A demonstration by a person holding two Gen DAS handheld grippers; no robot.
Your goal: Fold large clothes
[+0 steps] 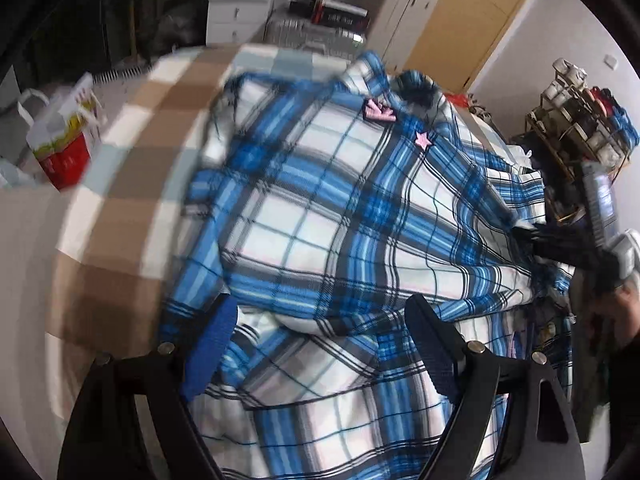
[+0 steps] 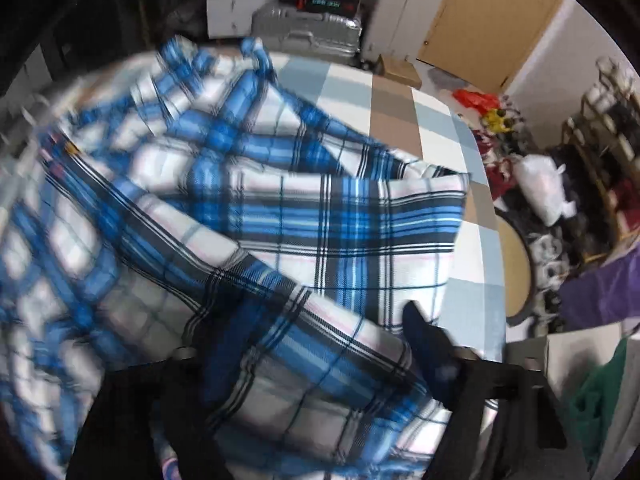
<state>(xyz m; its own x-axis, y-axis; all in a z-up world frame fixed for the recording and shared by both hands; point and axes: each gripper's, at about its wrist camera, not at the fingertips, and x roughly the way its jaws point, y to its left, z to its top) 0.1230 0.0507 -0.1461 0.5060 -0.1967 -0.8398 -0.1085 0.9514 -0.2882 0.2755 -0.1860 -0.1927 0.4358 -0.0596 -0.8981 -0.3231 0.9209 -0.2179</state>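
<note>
The blue plaid shirt (image 1: 340,216) lies rumpled on the checked tablecloth (image 1: 132,152). The left gripper (image 1: 320,320) hangs over its near edge, jaws wide, holding nothing. The right gripper (image 2: 316,320) straddles a fold, jaws partly apart, not pinching the cloth.

Table (image 1: 132,120) covered by tan, white, pale-blue checked cloth (image 2: 400,92); blue-white plaid shirt (image 1: 340,208) spread on it, partly folded.

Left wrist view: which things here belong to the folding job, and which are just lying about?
Job: plaid shirt; checked cloth under it; left gripper; right gripper.
Lying about: red bag; suitcase; drawers; shelf rack.
</note>
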